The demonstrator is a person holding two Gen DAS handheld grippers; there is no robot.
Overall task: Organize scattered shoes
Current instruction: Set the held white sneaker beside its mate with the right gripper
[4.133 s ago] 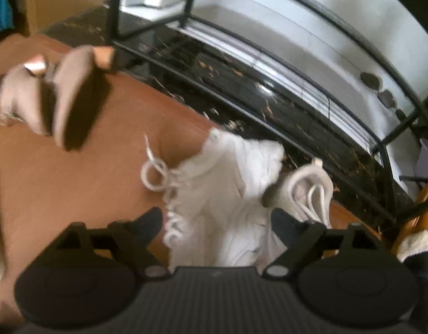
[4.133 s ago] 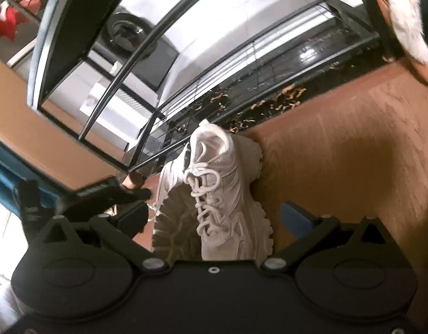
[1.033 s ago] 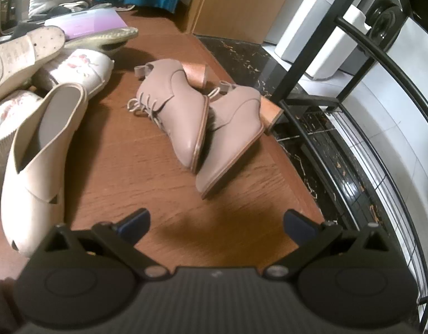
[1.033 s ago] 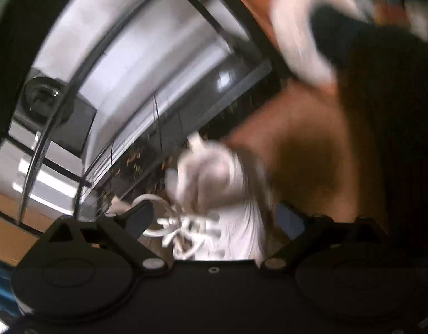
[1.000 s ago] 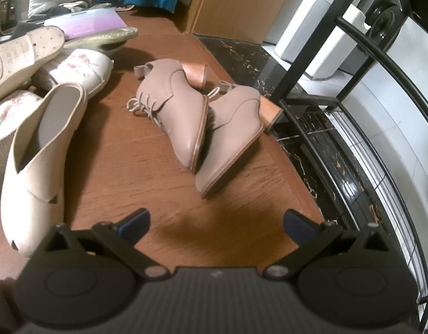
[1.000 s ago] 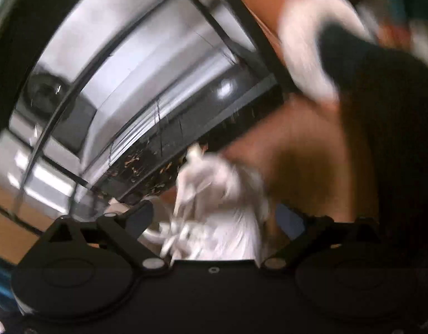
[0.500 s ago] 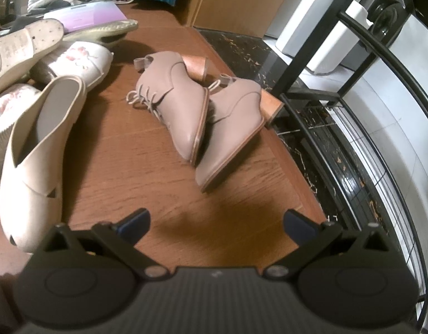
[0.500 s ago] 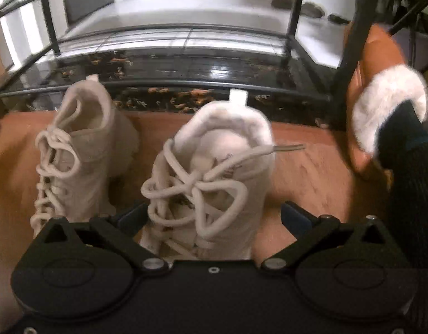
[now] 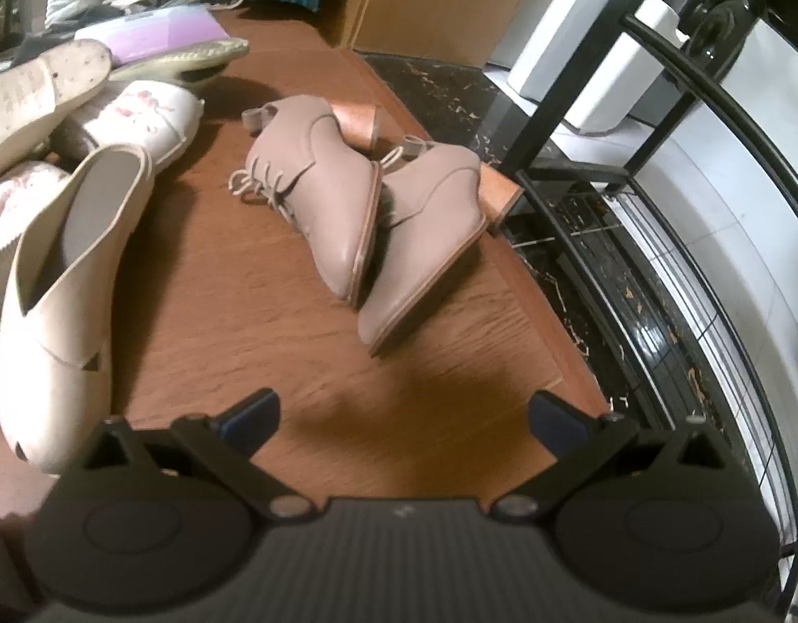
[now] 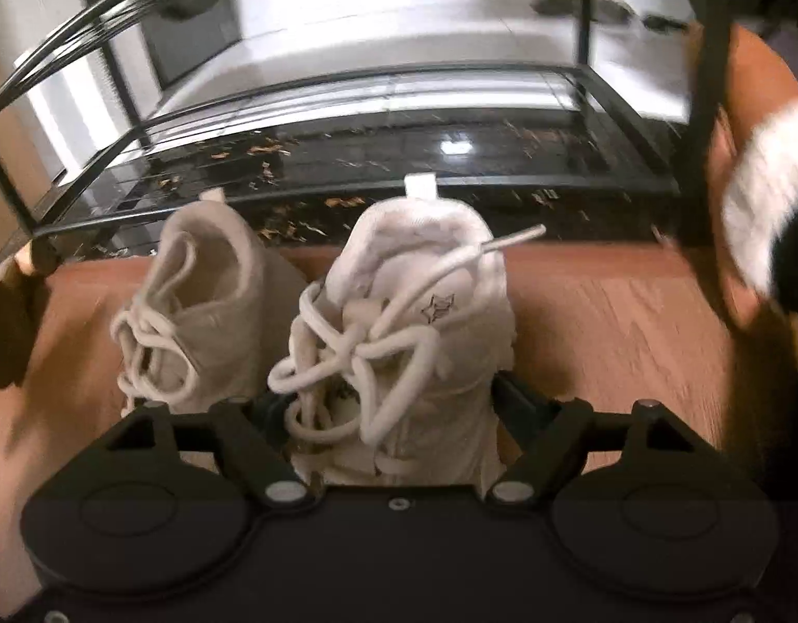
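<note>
In the right wrist view two white lace-up sneakers stand side by side on the wooden floor (image 10: 606, 322), heels toward a black metal shoe rack (image 10: 347, 192). My right gripper (image 10: 391, 400) is shut on the right sneaker (image 10: 424, 311), its fingers pressed against both sides. The left sneaker (image 10: 201, 306) stands free beside it. In the left wrist view my left gripper (image 9: 404, 412) is open and holds nothing. It hovers over bare floor, short of a pair of taupe block-heeled lace-up shoes (image 9: 321, 192) that lie tipped against each other.
A cream mule (image 9: 61, 270), a white shoe with a pink print (image 9: 139, 114), an upturned sole (image 9: 40, 88) and a purple box (image 9: 160, 41) lie to the left. The rack's frame (image 9: 658, 181) runs along the right. A tan fur-lined slipper (image 10: 752, 207) stands by the rack's post.
My right gripper's fingers have drawn in from wide open onto the right sneaker. The left gripper has barely moved and stays open.
</note>
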